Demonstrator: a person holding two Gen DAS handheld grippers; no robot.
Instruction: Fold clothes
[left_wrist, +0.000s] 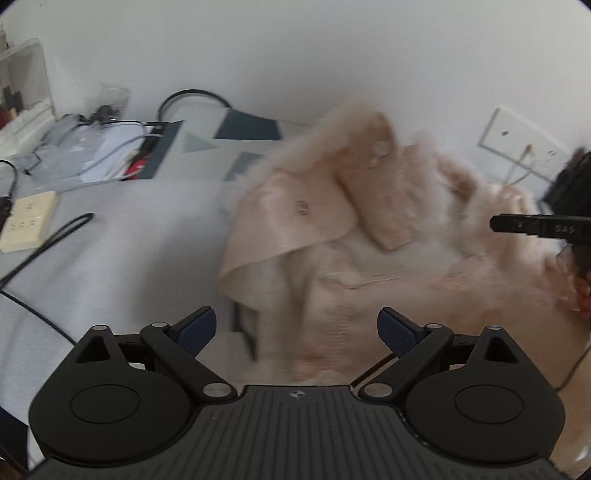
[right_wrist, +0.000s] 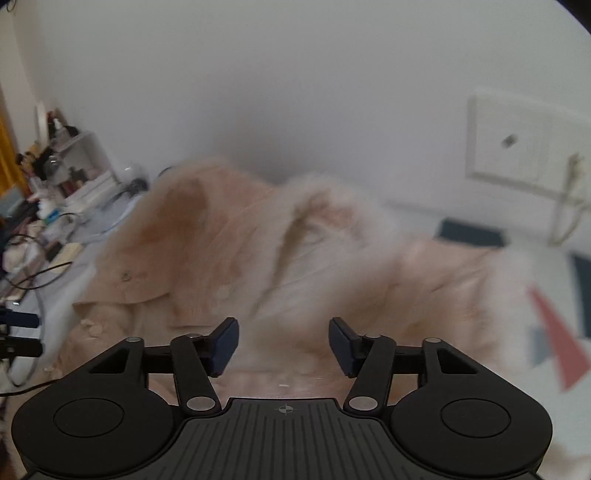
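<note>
A home bedroom — pale blue bedsheet (left_wrist: 110, 258), geometric-patterned pillow (left_wrist: 221, 147), white wall socket panel (left_wrist: 517, 144), cluttered white shelf of toiletries (right_wrist: 77, 166).

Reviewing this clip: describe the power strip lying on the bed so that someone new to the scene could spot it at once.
Start from the pale grey bed sheet in the left wrist view and follow it to its left edge. There lies the flat cream rectangular power strip, well left of the fluffy beige jacket. Unlike the dark cables nearby, it is pale, boxy and dotted with socket holes.

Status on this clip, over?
Left gripper open, empty. Right gripper open, empty. Beige furry coat rumpled on bed, unfolded. Nothing blocking the coat.
</note>
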